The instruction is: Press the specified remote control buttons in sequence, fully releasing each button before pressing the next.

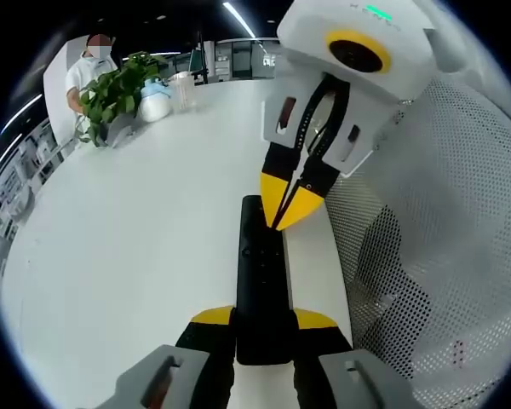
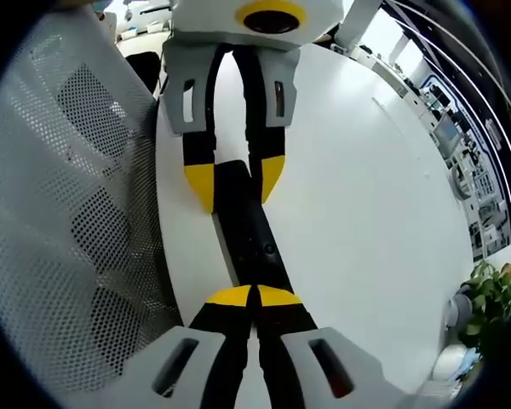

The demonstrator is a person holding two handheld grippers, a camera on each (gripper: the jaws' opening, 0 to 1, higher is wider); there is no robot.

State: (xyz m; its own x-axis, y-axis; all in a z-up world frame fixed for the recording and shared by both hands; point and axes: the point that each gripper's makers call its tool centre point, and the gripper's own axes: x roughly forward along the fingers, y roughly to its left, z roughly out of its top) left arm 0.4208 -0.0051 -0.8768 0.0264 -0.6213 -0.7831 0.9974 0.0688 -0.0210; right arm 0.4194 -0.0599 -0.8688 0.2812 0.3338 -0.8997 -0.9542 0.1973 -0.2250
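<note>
A long black remote (image 1: 260, 264) lies lengthwise near the edge of a white table (image 1: 136, 230). My left gripper (image 1: 264, 319) is shut on its near end, one yellow-tipped jaw on each side. My right gripper (image 1: 288, 204) comes in from the upper right with its yellow tips shut together, pointing down onto the far part of the remote; touching or just above, I cannot tell. In the right gripper view the right gripper (image 2: 254, 296) rests its shut tips over the remote (image 2: 254, 243), and the left gripper (image 2: 236, 181) clamps the opposite end.
A white mesh chair back (image 1: 426, 213) stands right beside the table edge, also seen as mesh (image 2: 68, 213). A potted plant (image 1: 115, 94) and a person (image 1: 89, 64) are at the far side. Open tabletop (image 2: 366, 213) spreads beyond the remote.
</note>
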